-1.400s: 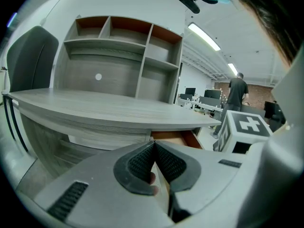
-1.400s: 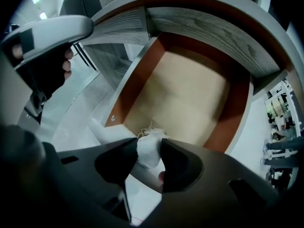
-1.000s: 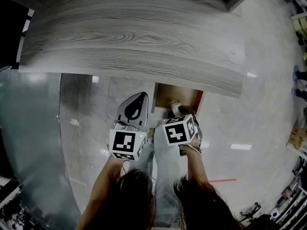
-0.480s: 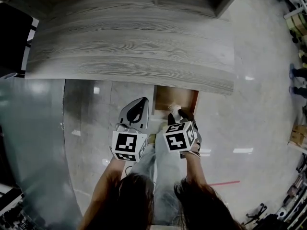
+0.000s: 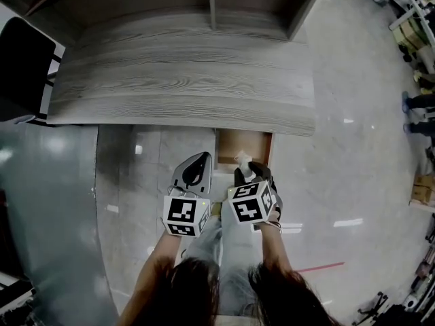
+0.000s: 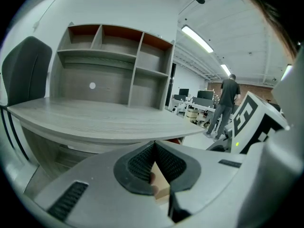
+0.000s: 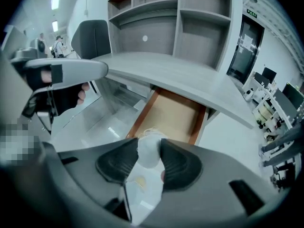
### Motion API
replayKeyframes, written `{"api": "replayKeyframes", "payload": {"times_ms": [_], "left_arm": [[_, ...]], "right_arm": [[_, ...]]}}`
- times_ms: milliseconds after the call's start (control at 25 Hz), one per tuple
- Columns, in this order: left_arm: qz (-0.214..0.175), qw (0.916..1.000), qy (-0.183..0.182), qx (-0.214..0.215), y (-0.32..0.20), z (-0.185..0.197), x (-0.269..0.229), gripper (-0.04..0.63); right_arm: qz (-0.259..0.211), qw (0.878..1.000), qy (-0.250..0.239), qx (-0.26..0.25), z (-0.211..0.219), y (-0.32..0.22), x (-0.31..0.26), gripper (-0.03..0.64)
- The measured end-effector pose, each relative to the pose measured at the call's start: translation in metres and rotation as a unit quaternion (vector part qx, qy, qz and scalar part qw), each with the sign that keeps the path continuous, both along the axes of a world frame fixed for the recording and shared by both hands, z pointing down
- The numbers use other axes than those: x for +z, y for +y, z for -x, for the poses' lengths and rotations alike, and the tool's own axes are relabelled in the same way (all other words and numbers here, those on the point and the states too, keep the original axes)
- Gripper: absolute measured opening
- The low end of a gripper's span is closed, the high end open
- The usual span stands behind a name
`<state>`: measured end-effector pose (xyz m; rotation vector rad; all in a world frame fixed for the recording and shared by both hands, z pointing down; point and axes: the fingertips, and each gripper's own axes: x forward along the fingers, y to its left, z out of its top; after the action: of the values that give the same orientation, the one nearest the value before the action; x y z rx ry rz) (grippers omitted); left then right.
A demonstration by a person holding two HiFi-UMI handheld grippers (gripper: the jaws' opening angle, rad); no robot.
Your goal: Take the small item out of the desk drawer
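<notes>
**A:** So where's the item (image 7: 149, 155) at right now?

**B:** It's pinched in the right gripper (image 5: 249, 168). The jaws sit a fair way apart with the white blob squeezed between the pads, above the open drawer (image 7: 142, 109) under the desk (image 5: 183, 80). I'd call it out of the drawer already, it just needs setting down somewhere.

**A:** And the left gripper (image 6: 154, 144)?

**B:** Jaws together, nothing in them, parked beside the drawer.

**A:** How's the thing going to handle?

**B:** Looks like soft cloth or a little stuffed pouch with frayed threads on top, can't say exactly. My guess is very light, squashy and not fragile. The pads dent it, so it shouldn't slip easily, but a loose tail hangs below the jaws and could snag. Gripping the fat middle, like now, seems the safest hold.
</notes>
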<state>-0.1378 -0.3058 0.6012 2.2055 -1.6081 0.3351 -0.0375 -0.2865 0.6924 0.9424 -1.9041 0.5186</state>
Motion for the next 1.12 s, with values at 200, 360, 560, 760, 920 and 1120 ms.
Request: {"api": "replayKeyframes", "payload": {"times_ms": [200,360,560,760,920,1120], "left_arm": [[-0.005,1.0,-0.002,0.001,0.01,-0.003,-0.017,0.014],[-0.009,0.9999,-0.003,0.002,0.017,-0.006,-0.033,0.014],[-0.011,0.9999,0.0,0.005,0.031,-0.01,-0.051,0.014],[-0.017,0.9998,0.0,0.005,0.04,-0.012,-0.068,0.014],[-0.02,0.9998,0.0,0.009,0.047,-0.012,-0.08,0.014],[-0.024,0.9996,0.004,0.014,0.057,-0.013,-0.097,0.014]], "right_arm": [[-0.017,1.0,-0.011,0.003,0.001,0.006,-0.023,0.16],[-0.036,0.999,-0.021,0.003,0.003,0.01,-0.046,0.16],[-0.053,0.998,-0.029,0.004,0.005,0.019,-0.071,0.16],[-0.066,0.997,-0.032,0.005,0.005,0.026,-0.092,0.16],[-0.079,0.996,-0.033,0.006,0.005,0.029,-0.107,0.16],[-0.094,0.995,-0.034,0.007,0.006,0.038,-0.127,0.16]]}}
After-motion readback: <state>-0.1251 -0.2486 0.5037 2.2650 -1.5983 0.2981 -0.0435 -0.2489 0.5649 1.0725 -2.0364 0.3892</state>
